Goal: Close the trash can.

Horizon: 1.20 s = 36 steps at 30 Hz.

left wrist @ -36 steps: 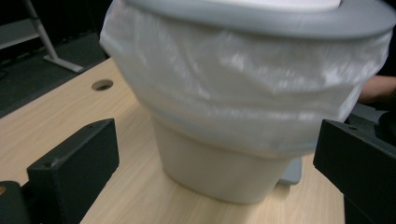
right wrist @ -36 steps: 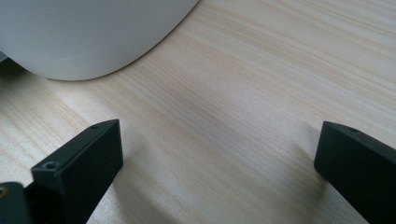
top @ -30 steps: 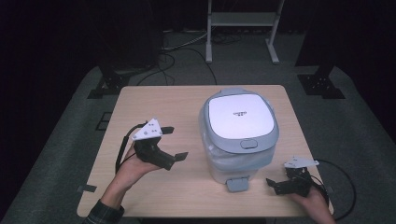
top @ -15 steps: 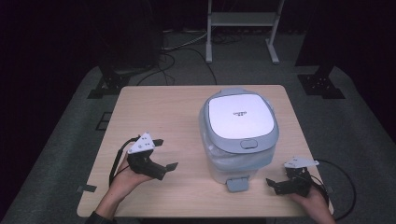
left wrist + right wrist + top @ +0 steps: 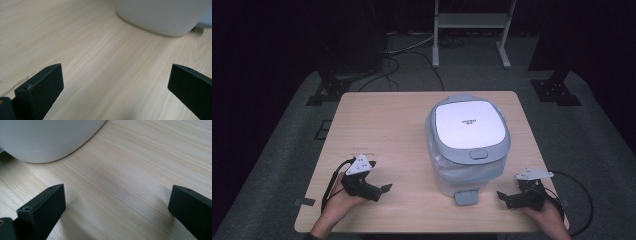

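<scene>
A white and grey rice cooker (image 5: 468, 142) stands on the wooden table (image 5: 382, 125), right of centre, lid down, with a grey tab (image 5: 466, 197) at its front foot. My left gripper (image 5: 382, 190) rests low at the front left of the table, open, jaws pointing right toward the cooker's white base (image 5: 162, 15). At the front right, my right gripper (image 5: 504, 198) is open too, jaws pointing left at the cooker's base (image 5: 47, 137). Nothing lies between either pair of jaws.
Bare wood stretches left of and behind the cooker. The table's front edge runs just under both hands. A cable (image 5: 579, 200) loops off the right edge. Dark floor, stand feet (image 5: 554, 92) and cables (image 5: 412, 47) surround the table.
My left gripper has come down and toward the front edge, settling low over the table. The right gripper has stayed put.
</scene>
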Tool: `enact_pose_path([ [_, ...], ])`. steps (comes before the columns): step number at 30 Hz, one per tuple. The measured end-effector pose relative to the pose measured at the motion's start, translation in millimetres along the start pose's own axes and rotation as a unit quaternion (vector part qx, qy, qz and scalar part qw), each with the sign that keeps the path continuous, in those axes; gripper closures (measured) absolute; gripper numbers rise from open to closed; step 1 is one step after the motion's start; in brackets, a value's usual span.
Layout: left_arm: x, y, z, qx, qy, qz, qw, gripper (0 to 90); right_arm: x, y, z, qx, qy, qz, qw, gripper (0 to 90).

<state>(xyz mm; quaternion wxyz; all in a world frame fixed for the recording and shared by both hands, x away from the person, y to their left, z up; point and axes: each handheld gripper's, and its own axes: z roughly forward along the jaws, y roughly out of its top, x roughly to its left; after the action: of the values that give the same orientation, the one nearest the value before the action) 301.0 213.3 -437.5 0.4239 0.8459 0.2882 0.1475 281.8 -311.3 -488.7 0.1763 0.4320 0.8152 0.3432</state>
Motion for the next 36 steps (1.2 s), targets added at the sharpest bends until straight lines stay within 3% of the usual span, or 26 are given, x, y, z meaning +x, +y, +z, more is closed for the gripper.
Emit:
enact_pose_path([
  [7, 4.0, -20.7, 1.3, 0.03, 0.012, -0.012, 0.9994, 0.0, 0.0, 0.0, 0.0, 0.0, 0.0, 0.0, 1.0, 0.1],
  [20, 8.6, -40.6, 5.0, 0.073, 0.022, -0.022, 0.9969, 0.0, 0.1, 0.0, 0.0, 0.0, 0.0, 0.001, 1.0, 0.1],
  [30, 9.3, -47.1, 8.1, 0.088, 0.026, -0.02, 0.9956, 0.0, 0.1, 0.0, 0.0, 0.0, 0.0, 0.001, 1.0, 0.1],
  [36, 8.5, -51.3, 6.6, 0.076, 0.028, -0.02, 0.9965, 0.0, 0.2, 0.0, 0.0, 0.0, 0.0, 0.001, 1.0, 0.1],
])
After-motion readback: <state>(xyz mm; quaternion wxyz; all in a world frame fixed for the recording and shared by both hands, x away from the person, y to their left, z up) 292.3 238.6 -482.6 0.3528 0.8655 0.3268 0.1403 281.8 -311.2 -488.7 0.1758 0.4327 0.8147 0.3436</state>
